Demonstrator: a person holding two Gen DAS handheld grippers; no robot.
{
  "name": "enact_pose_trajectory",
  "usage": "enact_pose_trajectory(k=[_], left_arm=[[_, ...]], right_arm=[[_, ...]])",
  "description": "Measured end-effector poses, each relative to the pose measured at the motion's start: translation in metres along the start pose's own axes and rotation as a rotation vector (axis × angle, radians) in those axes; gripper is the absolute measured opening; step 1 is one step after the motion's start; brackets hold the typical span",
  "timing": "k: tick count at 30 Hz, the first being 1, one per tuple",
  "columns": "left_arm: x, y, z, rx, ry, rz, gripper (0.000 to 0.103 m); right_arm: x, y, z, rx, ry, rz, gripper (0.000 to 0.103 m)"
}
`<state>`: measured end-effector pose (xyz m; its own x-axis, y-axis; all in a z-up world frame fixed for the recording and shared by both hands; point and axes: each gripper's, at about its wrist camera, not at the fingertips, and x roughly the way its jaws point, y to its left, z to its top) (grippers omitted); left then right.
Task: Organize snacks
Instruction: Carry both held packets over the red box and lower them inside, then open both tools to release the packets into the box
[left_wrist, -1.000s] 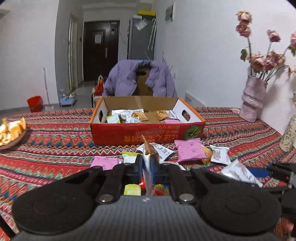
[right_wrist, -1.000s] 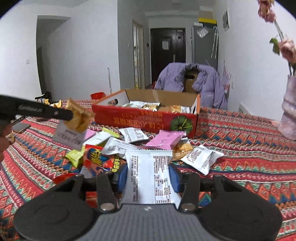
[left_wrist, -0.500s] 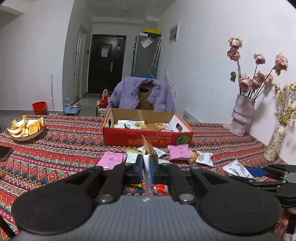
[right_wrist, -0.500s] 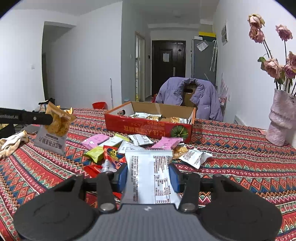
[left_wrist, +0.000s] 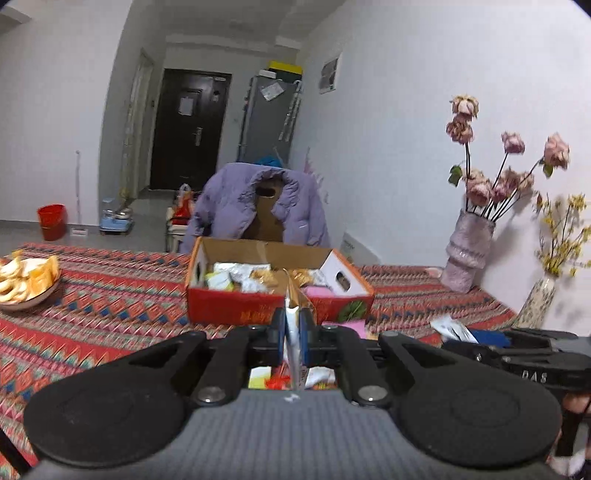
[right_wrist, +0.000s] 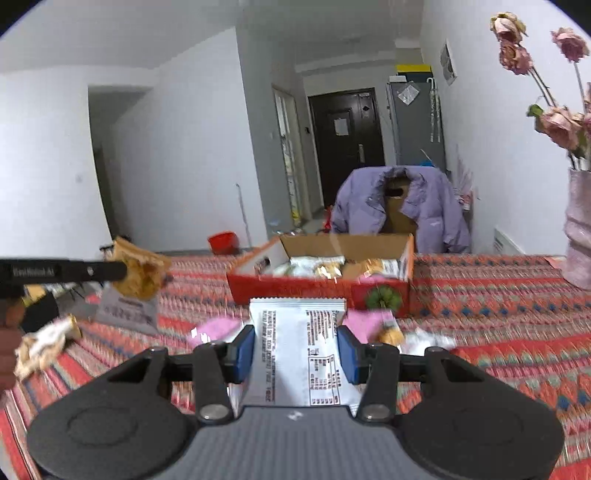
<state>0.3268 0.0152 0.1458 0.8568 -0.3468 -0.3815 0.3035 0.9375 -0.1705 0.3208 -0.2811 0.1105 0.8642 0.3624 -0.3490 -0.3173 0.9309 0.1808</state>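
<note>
Between my right pads: white snack packet (right_wrist: 301, 350), printed back facing the camera, held flat and clear of the table.
Right gripper (right_wrist: 297, 349): clamped on that packet by its two side edges.
Between my left pads: biscuit packet (left_wrist: 293, 321), seen edge-on, upright, golden top above the blue pads.
Left gripper (left_wrist: 292, 334): closed tight on the biscuit packet; from the right wrist view the same packet (right_wrist: 138, 275) hangs at the tip of the black finger, raised above the cloth.
Ahead of both grippers: red cardboard box (left_wrist: 240, 306), open-topped, already holding several wrapped snacks (left_wrist: 240, 275).
In front of the box: loose packets on the cloth, among them a pink packet (right_wrist: 367, 321); blur hides the rest.
Surface: patterned red tablecloth (left_wrist: 110, 288).
Far left: bowl of orange peels (left_wrist: 26, 280).
Far right, by the wall: vase of dried roses (left_wrist: 467, 251).
Behind the box: purple jacket (left_wrist: 255, 203) draped over a chair.
</note>
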Motion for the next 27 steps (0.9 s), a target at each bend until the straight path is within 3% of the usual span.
enact_pose_trajectory(k=[6,9,13,16,20,24,27], left_arm=[[0.060,0.030,0.064,0.017,0.009,-0.001,0.009],[0.105,0.045,0.094,0.015,0.025,0.015,0.009],[0.181,0.058,0.116,-0.036,0.094,-0.005,0.009],[0.238,0.057,0.114,-0.071,0.156,-0.040,0.009],[0.306,0.058,0.087,-0.149,0.266,-0.107,0.009],[0.361,0.062,0.052,-0.198,0.378,-0.154,0.009],[0.378,0.063,0.037,-0.161,0.397,-0.090,0.016]], right_arm=[[0.066,-0.026,0.082,0.007,-0.025,0.105,0.046],[0.128,-0.042,0.123,0.033,0.012,0.116,0.046],[0.229,-0.066,0.149,0.095,0.100,0.099,0.046],[0.308,-0.089,0.150,0.170,0.188,0.058,0.046],[0.390,-0.117,0.135,0.260,0.295,-0.016,0.046],[0.430,-0.123,0.117,0.209,0.353,-0.088,0.047],[0.441,-0.119,0.109,0.166,0.390,-0.132,0.056]])
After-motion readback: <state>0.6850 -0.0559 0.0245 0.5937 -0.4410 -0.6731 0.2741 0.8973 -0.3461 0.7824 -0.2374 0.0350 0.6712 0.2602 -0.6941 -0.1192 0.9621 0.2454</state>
